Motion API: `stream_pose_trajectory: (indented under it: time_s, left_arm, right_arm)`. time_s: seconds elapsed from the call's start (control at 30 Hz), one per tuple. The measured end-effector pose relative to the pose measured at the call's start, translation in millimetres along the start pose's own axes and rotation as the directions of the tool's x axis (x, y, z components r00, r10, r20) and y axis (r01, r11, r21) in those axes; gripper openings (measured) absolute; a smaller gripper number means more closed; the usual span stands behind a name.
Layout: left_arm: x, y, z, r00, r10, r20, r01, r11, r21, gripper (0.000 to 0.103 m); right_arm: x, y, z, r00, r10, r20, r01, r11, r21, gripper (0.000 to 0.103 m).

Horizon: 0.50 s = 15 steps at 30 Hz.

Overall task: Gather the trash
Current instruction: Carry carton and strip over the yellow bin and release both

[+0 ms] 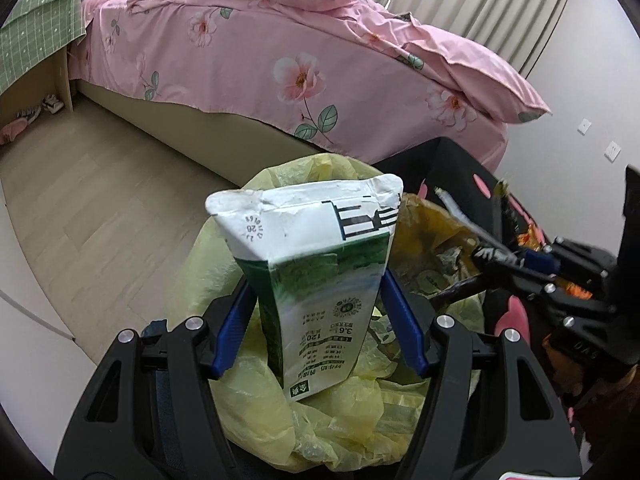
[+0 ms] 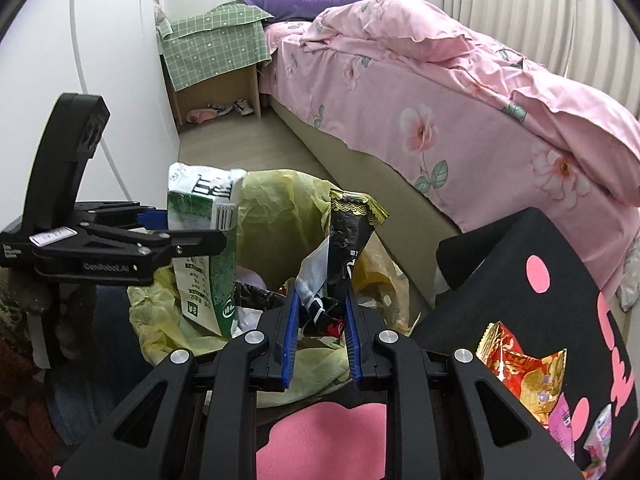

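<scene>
- In the left wrist view, the milk carton covers the centre of the frame and hides most of the mouth of the yellow bag behind it.
- At the right edge of that view, the right gripper is cut off, and the wrapper in it is blurred.
- The small print on the carton is too fine to read.
- In the right wrist view, the snack packets at lower right run off the frame.
- The small things under the bedside table, upper left, are too small to name.
</scene>
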State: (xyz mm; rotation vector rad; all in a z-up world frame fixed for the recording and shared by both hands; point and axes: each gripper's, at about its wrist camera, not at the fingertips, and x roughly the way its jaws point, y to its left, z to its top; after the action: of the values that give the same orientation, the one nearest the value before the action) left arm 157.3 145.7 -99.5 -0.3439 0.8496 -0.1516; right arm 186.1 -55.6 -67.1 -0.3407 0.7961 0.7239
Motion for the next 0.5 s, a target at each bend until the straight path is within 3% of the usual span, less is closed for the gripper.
stream_pose_trajectory:
  time_s: [0.13,0.2,0.27,0.3,0.5]
  left_arm:
    - [-11,0,9,0.999,-0.032,0.017,0.033,0.999,-0.029,0.061]
    - [-18,0,15,0.998,-0.044,0.036,0.045,0.998,-0.040,0.067]
    - [-27,-2,20,0.998,-0.045,0.052,0.048,0.997,-0.054,0.076]
    - [-30,-4,22,0.997,-0.040,0.060,0.043,0.998,-0.054,0.078]
    - [-66,-16,30,0.986,0.041,0.162,-0.031,0.997,-0.069,0.079]
  right_arm:
    - [0,0,3,1.000,0.010,0.019,-0.010,1.000,0.012,0.020]
    - [1,-1,5,0.999,0.027,0.025,-0.028,0.999,0.042,0.024]
    - [4,-2,4,0.999,0.046,0.014,-0.046,0.997,0.054,0.047]
    - [4,-1,3,0.999,0.054,0.004,-0.054,0.997,0.054,0.051]
    - [-26,-3,-9,0.999,0.020,0.036,-0.022,0.998,0.055,0.053]
